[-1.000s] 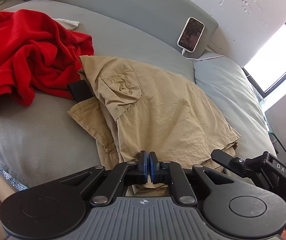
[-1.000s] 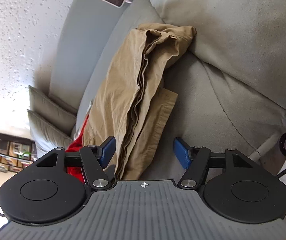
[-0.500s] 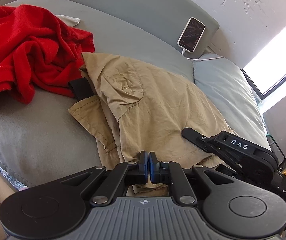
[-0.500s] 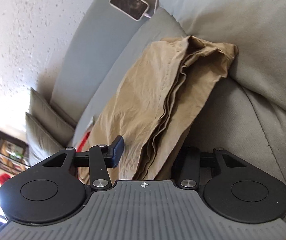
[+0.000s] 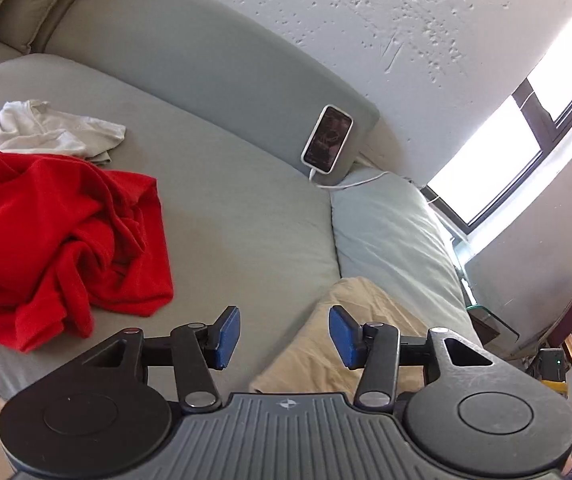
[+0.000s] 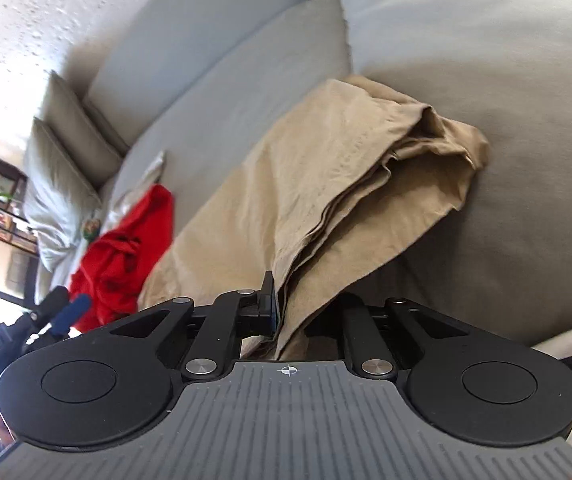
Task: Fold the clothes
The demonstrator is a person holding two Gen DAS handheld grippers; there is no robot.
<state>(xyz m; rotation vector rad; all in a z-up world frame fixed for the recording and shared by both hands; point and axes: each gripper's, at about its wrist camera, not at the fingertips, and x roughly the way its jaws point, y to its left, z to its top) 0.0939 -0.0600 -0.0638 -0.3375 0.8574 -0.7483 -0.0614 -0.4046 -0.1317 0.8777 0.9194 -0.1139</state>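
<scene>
A folded khaki garment [image 6: 325,180] lies on the grey sofa, its far end bunched against a large cushion. My right gripper [image 6: 289,312] is closing on its near layered edge. The left pad [image 6: 268,300] presses the cloth and the other finger is hidden beneath the fold. In the left wrist view only a corner of the khaki garment [image 5: 365,320] shows, low and to the right. My left gripper [image 5: 286,336] hangs above the seat with its jaws opening and nothing between the blue pads. A crumpled red garment [image 5: 58,240] lies to the left.
A white garment [image 5: 54,132] lies behind the red one. A phone [image 5: 327,138] on a cable leans against the sofa back. A pale cushion [image 5: 393,240] sits at the right, with chairs and a window beyond. Pillows [image 6: 62,152] stand at the sofa's far end.
My left gripper let go of the khaki edge, opened and lifted away. The right gripper closed its jaws onto the folded khaki edge and rose, rolling a little.
</scene>
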